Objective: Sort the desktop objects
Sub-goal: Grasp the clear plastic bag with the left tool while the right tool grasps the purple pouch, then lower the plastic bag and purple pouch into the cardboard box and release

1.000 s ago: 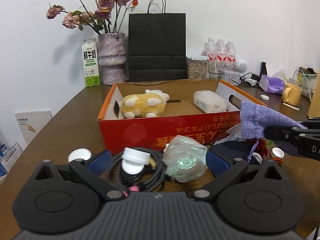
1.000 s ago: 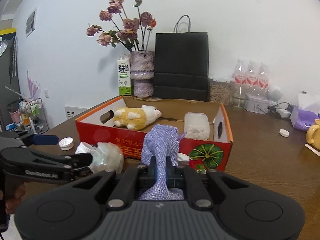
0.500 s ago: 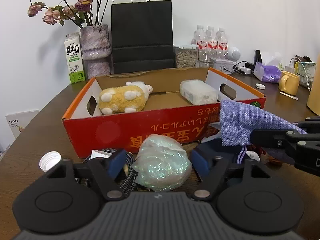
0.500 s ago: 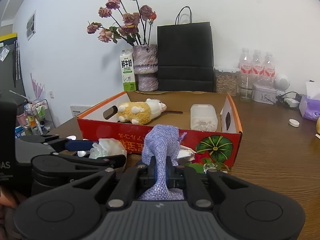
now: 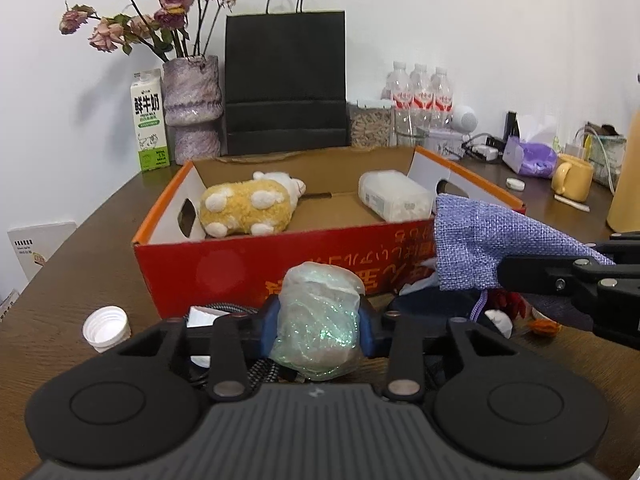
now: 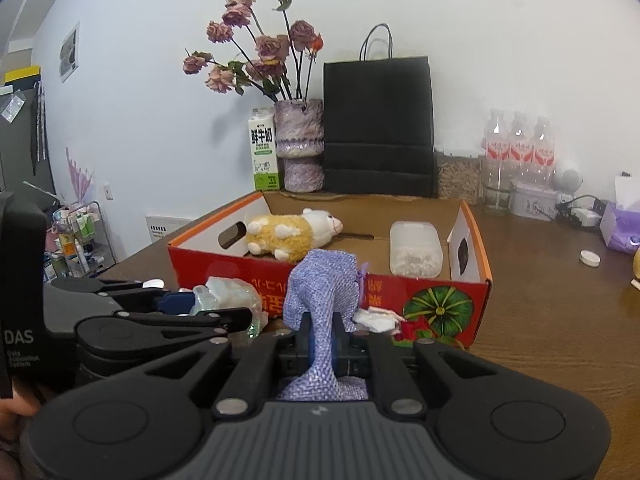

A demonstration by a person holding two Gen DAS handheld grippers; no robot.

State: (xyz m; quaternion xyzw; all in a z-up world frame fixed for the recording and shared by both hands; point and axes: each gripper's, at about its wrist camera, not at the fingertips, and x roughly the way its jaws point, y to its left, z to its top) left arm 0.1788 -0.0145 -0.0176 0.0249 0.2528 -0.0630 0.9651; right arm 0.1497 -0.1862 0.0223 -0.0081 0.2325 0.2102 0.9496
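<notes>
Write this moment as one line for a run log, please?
left gripper: closing around plastic wad | right gripper: shut on purple pouch | box: holds plush, white tub

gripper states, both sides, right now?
Left gripper: jaws closing around the crinkled plastic bundle, blue pads at its sides.
Right gripper: shut on the purple woven pouch.

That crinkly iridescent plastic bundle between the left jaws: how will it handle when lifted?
The plastic bundle looks crumpled and thin, so it is probably light and will squash as the left gripper closes its jaws on it. Its glossy film may slip. It seems unlikely to break.
</notes>
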